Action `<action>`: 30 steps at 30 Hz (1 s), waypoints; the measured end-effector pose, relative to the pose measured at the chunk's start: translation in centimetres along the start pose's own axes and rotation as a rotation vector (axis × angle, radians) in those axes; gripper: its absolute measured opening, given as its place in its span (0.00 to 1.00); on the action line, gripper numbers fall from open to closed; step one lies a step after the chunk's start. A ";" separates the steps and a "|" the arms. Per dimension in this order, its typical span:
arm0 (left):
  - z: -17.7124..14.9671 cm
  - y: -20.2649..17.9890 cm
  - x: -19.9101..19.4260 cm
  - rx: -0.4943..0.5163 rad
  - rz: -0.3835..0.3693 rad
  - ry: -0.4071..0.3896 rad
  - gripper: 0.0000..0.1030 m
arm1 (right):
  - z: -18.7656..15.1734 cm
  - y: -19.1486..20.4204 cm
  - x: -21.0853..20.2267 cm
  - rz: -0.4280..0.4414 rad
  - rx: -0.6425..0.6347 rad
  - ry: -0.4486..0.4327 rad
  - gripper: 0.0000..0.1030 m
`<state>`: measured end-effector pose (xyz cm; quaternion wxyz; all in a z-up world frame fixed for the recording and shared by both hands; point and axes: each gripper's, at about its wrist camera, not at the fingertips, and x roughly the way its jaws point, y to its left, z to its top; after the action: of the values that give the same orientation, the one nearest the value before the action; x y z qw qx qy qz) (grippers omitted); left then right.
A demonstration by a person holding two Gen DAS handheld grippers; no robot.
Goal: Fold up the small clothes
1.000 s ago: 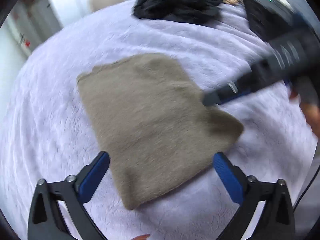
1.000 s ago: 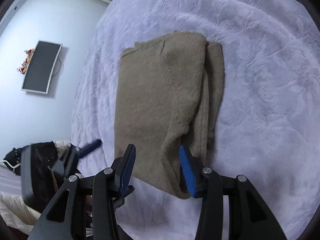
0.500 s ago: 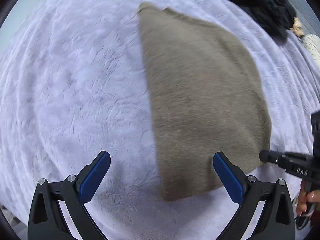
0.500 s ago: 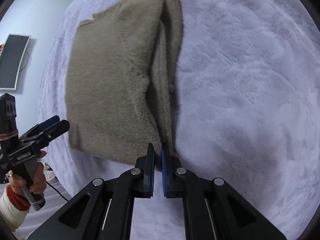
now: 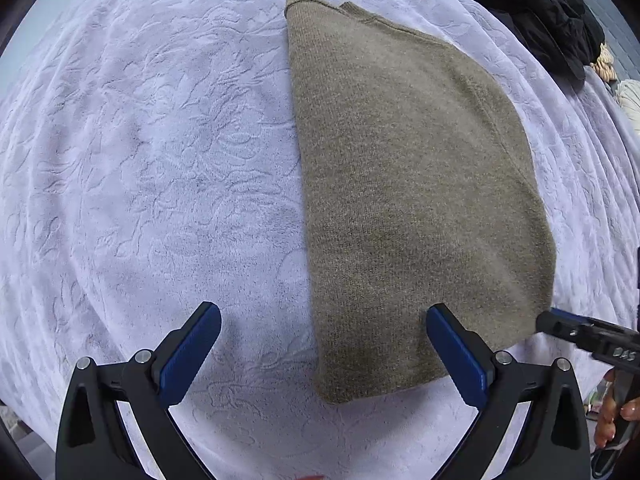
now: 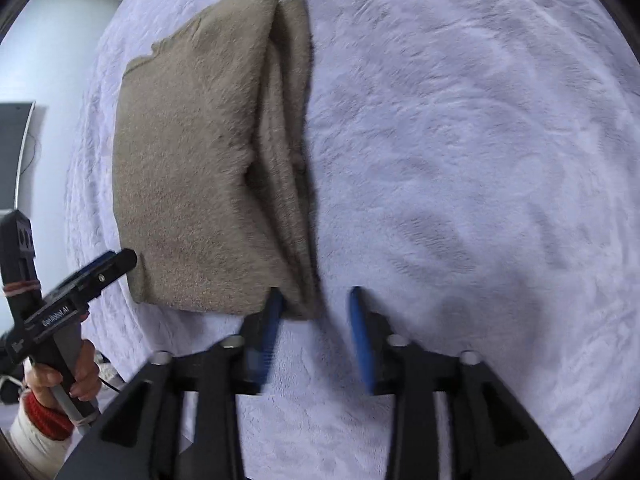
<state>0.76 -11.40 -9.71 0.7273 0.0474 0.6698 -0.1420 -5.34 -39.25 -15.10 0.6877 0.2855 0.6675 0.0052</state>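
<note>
A folded tan knit garment [image 5: 404, 184] lies flat on the lilac plush blanket [image 5: 160, 160]. My left gripper [image 5: 324, 350] is open, its near corner of the garment between the wide-spread fingers. In the right wrist view the garment [image 6: 192, 168] shows stacked folded layers along its right edge. My right gripper [image 6: 316, 340] is open at that near right corner, its left finger beside the folded edge. Each gripper shows in the other's view: the right one at the garment's right corner [image 5: 576, 336], the left one at its left corner [image 6: 100, 272].
A pile of black clothes [image 5: 532, 8] lies at the far right of the blanket, with a cream item [image 5: 630, 100] beside it. A dark monitor [image 6: 12, 152] hangs on the white wall at left. The blanket [image 6: 460, 160] stretches to the right of the garment.
My right gripper was shut half a second ago and has now opened at the garment's corner. My left gripper swung round to face along the garment and stays open.
</note>
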 end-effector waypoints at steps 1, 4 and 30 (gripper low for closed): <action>0.1 0.0 -0.1 0.000 0.006 -0.006 1.00 | 0.2 -0.1 -0.8 0.005 0.008 -0.024 0.49; 0.3 0.1 -0.4 -0.004 0.012 -0.028 1.00 | 1.2 0.0 -3.2 0.067 0.021 -0.113 0.52; 3.2 0.3 0.9 0.014 0.062 0.021 1.00 | 9.6 4.0 3.8 0.100 -0.012 -0.089 0.24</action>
<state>4.00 -12.06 -10.34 0.7240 0.0749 0.6745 -0.1235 5.43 -38.13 -17.48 0.7172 0.3145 0.6211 0.0308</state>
